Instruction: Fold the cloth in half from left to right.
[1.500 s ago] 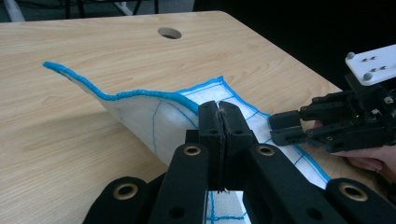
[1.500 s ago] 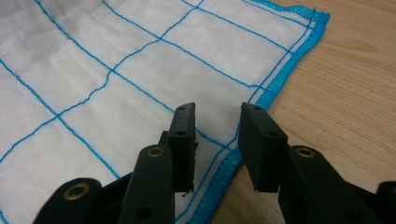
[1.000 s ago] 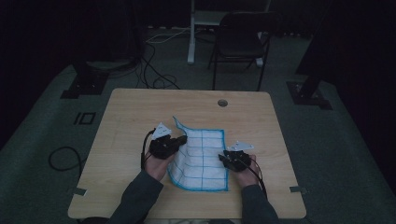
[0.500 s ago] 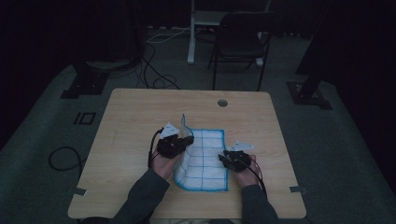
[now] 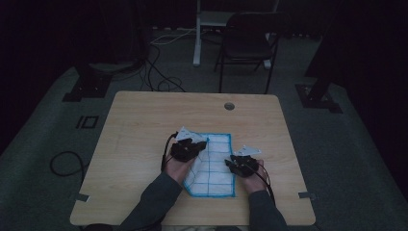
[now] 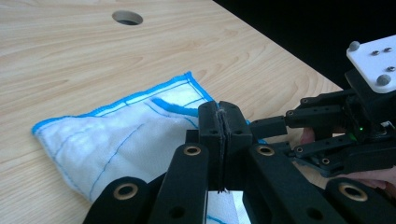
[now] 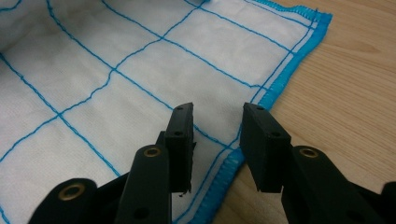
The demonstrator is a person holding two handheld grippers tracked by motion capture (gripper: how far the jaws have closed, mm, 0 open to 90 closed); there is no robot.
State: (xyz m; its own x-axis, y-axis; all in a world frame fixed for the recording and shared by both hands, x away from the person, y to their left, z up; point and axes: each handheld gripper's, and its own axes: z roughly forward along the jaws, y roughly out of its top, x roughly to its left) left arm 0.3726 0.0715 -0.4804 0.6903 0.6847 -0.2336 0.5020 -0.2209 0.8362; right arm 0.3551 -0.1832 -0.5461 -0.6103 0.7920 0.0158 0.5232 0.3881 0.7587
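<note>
My left gripper (image 6: 219,128) is clamped on a folded-over edge of the white cloth with blue grid lines (image 5: 211,163), which lies on the wooden table (image 5: 144,125). My right gripper (image 7: 215,140) hovers over the cloth's blue-stitched edge, its 2 jaws apart with nothing pinched.

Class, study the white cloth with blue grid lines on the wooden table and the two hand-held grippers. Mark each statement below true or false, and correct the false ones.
1. The left gripper is shut on the cloth. True.
2. The right gripper clamps the cloth's edge. False: its jaws stand apart over the edge.
3. The cloth has a blue border. True.
4. The table has no hole. False: a round hole sits near its far edge.
</note>
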